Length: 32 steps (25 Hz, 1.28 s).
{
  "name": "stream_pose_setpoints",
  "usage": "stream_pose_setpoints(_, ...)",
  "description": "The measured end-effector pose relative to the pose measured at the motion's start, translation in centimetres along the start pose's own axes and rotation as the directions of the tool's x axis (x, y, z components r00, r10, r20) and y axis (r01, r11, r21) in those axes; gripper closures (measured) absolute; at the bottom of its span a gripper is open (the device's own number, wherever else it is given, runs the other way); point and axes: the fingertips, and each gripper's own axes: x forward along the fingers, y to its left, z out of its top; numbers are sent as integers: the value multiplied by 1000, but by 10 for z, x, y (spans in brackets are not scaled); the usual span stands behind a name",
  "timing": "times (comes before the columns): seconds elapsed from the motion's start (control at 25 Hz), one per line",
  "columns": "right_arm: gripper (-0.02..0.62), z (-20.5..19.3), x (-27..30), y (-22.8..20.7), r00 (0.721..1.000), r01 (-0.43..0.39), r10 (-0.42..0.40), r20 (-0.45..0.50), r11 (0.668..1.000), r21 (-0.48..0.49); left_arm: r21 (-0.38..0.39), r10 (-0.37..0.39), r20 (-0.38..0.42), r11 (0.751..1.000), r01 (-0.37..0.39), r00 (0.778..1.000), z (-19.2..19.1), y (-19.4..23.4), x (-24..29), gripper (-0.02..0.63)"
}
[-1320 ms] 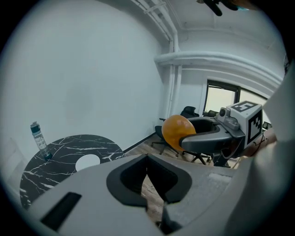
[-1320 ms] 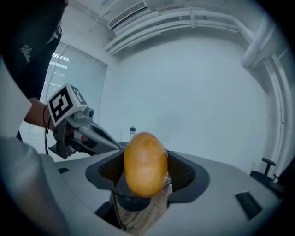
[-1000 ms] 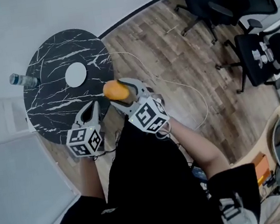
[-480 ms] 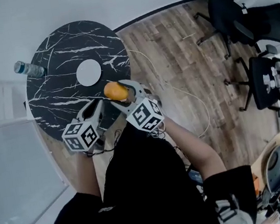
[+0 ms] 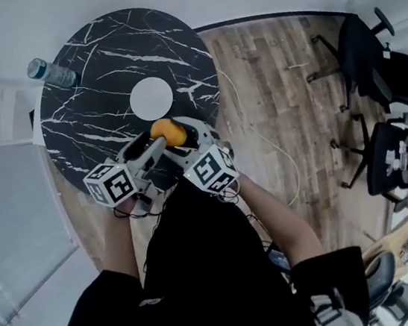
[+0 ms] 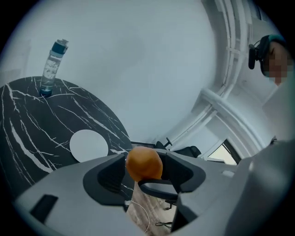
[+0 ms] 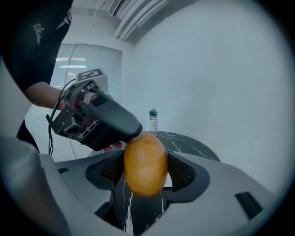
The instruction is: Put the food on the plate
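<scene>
On the black marble table [image 5: 95, 83] sits a white plate [image 5: 151, 99]; my right gripper [image 5: 175, 134] is clamped on the orange fruit [image 5: 169, 132] near it, while my left gripper's [image 5: 153, 147] jaws are opening around that fruit.

The left tongs [image 5: 149, 149], apart from the orange food [image 5: 168, 132] a second ago, now reach in beside it, jaws opening with it between them, while the right tongs [image 5: 176, 134] bring it over the desk [image 5: 94, 129], nearer the plate [image 5: 151, 98].
</scene>
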Motion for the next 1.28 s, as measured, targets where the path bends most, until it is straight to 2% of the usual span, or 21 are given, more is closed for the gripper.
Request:
stream_pose_setpoints(0.2,310,8,35,3,997,-73,72,-32,996,-45,-51,31,6,998,-30,1000,12,32,0,344)
stream_pose_setpoints(0.44,311,14,68,-2,990,-122,118,-78,991,-59,-140,31,45,990,-25,998,31,62,-3,344)
stream_pose_setpoints(0.68,310,11,82,-6,978,-169,162,-130,984,-49,-165,64,52,985,-54,997,37,76,0,347)
stream_pose_setpoints(0.88,308,5,85,-6,961,-237,231,-149,971,-23,-171,113,72,980,-99,991,37,81,0,348)
stream_pose_setpoints(1.08,285,-3,88,-23,936,-317,311,-165,948,-11,-224,194,104,960,-167,975,44,97,2,348)
stream_pose_setpoints(1.28,292,-11,92,-49,889,-426,414,-194,905,-20,-285,312,136,921,-265,940,52,110,7,348)
